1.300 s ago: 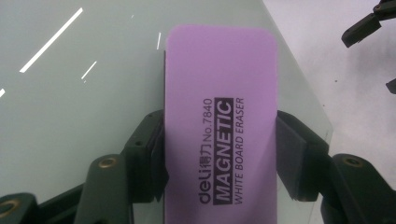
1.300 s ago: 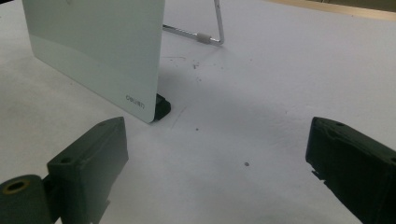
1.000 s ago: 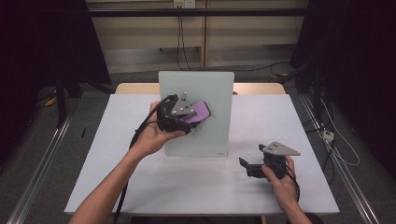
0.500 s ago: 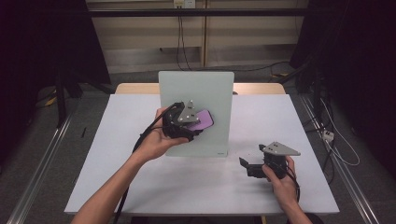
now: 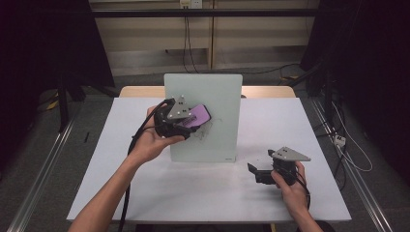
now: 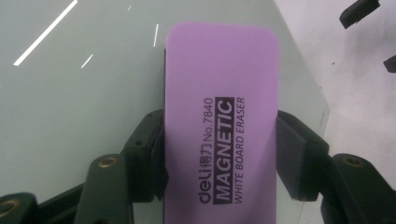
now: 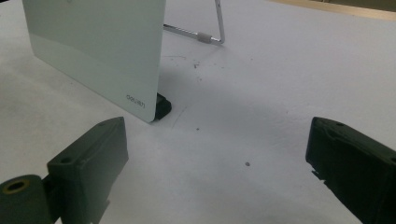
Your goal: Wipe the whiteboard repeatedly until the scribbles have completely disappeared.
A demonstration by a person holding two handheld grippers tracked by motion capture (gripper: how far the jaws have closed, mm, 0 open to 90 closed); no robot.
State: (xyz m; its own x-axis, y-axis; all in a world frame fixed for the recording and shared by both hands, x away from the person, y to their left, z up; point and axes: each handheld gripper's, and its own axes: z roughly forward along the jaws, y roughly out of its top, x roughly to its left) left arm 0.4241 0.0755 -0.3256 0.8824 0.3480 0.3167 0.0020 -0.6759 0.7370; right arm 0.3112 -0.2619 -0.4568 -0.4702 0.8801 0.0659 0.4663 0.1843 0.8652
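While your right gripper [image 5: 258,171] rests on the white table [image 5: 203,193] in the lower right of the high view, jaws wide apart and holding nothing, your left hand does the work. Your right hand has kept its place over the last second, parked near the board's lower right corner but not touching it.

Moving up to the centre of the high view, your left gripper [image 5: 193,121] is clenched on a purple magnetic whiteboard eraser [image 5: 198,116]. The left gripper view shows both black jaws pressed against the eraser's long sides, with its printed label facing the camera. Compared with a second ago, the eraser has slid a little to the right across the glass whiteboard [image 5: 217,92], and your hand has turned slightly with it. I judge this to be a wiping stroke in progress. Faint scribbled marks [image 5: 205,133] remain just below and right of the eraser, so the wiping seems unfinished.

Further back, the board stands upright, leaning on a wire stand [image 7: 212,32] seen in the upper middle of the right gripper view. Pressing hard could tip or push the board backwards. A small dark foot [image 7: 162,106] sits at its lower corner. Nothing else lies in the eraser's path.
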